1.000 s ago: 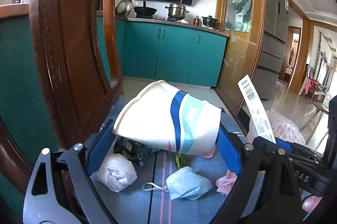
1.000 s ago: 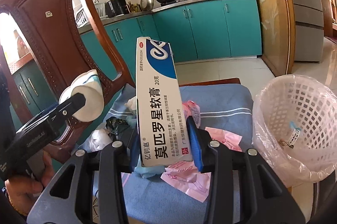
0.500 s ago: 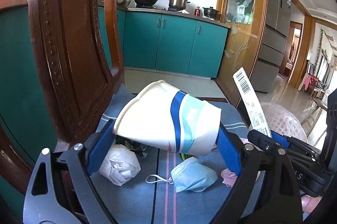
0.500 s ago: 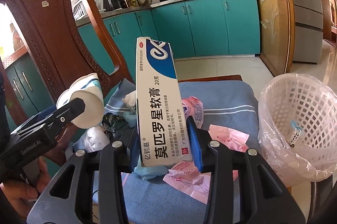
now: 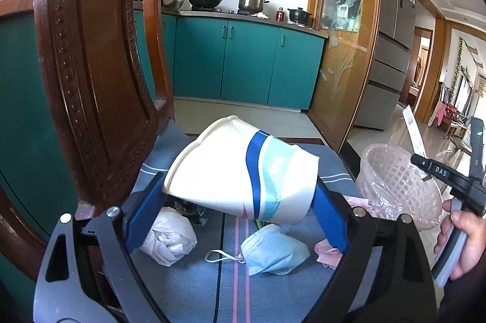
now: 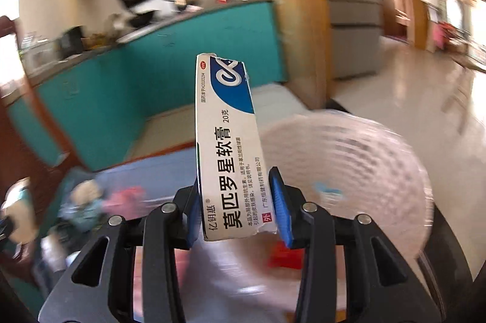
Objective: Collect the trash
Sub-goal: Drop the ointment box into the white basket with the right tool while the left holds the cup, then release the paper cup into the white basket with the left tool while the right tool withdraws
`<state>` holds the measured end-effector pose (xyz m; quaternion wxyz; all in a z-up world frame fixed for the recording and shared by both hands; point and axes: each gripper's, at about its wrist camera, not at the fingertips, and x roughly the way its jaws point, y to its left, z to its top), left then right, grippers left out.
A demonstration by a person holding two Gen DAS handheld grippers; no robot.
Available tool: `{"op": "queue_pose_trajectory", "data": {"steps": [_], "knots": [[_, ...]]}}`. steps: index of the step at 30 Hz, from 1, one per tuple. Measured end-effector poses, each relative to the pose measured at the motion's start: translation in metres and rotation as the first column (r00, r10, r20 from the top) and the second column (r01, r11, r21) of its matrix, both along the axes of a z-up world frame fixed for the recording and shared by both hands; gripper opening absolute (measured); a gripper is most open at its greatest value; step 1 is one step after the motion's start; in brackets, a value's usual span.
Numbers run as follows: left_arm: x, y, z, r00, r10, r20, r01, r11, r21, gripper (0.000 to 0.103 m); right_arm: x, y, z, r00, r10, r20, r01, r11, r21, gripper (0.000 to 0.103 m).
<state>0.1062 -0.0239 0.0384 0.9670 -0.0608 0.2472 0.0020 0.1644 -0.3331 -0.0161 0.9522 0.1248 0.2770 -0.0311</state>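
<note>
My left gripper (image 5: 240,198) is shut on a crushed white paper cup (image 5: 243,168) with blue bands, held above the blue chair cushion (image 5: 188,286). My right gripper (image 6: 235,201) is shut on a white and blue ointment box (image 6: 227,153), held upright close to the pink mesh waste basket (image 6: 349,159). In the left wrist view the basket (image 5: 398,186) stands right of the chair, with the right gripper (image 5: 440,171) above it. On the cushion lie a blue face mask (image 5: 273,250), a crumpled white tissue (image 5: 168,238) and pink wrappers (image 5: 326,251).
The carved wooden chair back (image 5: 91,65) rises at the left. Teal kitchen cabinets (image 5: 243,62) stand behind, and a tiled floor (image 6: 410,86) opens at the right. The right wrist view is motion-blurred.
My right gripper has swung right with the ointment box, from over the cushion to the basket. My left gripper holds the cup about where it was, slightly raised.
</note>
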Motion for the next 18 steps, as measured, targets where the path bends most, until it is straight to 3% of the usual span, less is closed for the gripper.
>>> {"op": "queue_pose_trajectory", "data": {"steps": [2, 3, 4, 5, 6, 7, 9, 11, 15, 18], "knots": [[0.002, -0.001, -0.001, 1.000, -0.006, -0.005, 0.006, 1.000, 0.002, 0.090, 0.008, -0.013, -0.013, 0.997, -0.054, -0.063, 0.051, 0.998, -0.048, 0.047], [0.003, -0.003, -0.002, 1.000, -0.010, -0.006, 0.010, 1.000, 0.003, 0.090, 0.012, -0.016, -0.019, 0.991, -0.085, -0.105, 0.077, 0.994, -0.083, 0.057], [0.003, -0.006, -0.003, 1.000, -0.017, -0.009, 0.017, 1.000, 0.005, 0.090, 0.012, -0.019, -0.020, 0.988, -0.108, -0.110, 0.099, 0.991, -0.088, 0.061], [0.004, -0.008, -0.003, 1.000, -0.027, -0.009, 0.027, 1.000, 0.006, 0.090, 0.008, -0.023, -0.018, 0.988, -0.126, -0.086, 0.120, 0.990, -0.070, 0.064], [0.003, -0.011, -0.003, 0.999, -0.036, -0.006, 0.036, 0.999, 0.007, 0.090, 0.004, -0.025, -0.014, 0.989, -0.132, -0.061, 0.128, 0.990, -0.055, 0.073], [0.002, -0.015, -0.003, 0.999, -0.049, -0.002, 0.049, 0.999, 0.014, 0.090, -0.006, -0.029, -0.005, 0.987, -0.160, 0.005, 0.160, 0.987, -0.032, 0.082], [0.000, -0.022, -0.005, 0.997, -0.073, 0.002, 0.072, 0.997, 0.031, 0.090, -0.023, -0.037, 0.007, 0.969, -0.222, 0.112, 0.222, 0.975, 0.007, 0.091], [-0.004, -0.032, -0.010, 0.996, -0.093, 0.006, 0.093, 0.994, 0.054, 0.090, -0.030, -0.047, 0.012, 0.959, -0.233, 0.163, 0.230, 0.972, 0.040, 0.092], [-0.004, -0.060, -0.014, 0.986, -0.166, -0.003, 0.166, 0.982, 0.086, 0.090, -0.043, -0.065, 0.015, 0.945, -0.271, 0.181, 0.258, 0.962, 0.092, 0.092], [0.005, -0.085, -0.010, 0.971, -0.235, -0.034, 0.236, 0.972, 0.018, 0.090, -0.056, -0.075, 0.023, 0.937, -0.274, 0.216, 0.251, 0.960, 0.127, 0.092]]}}
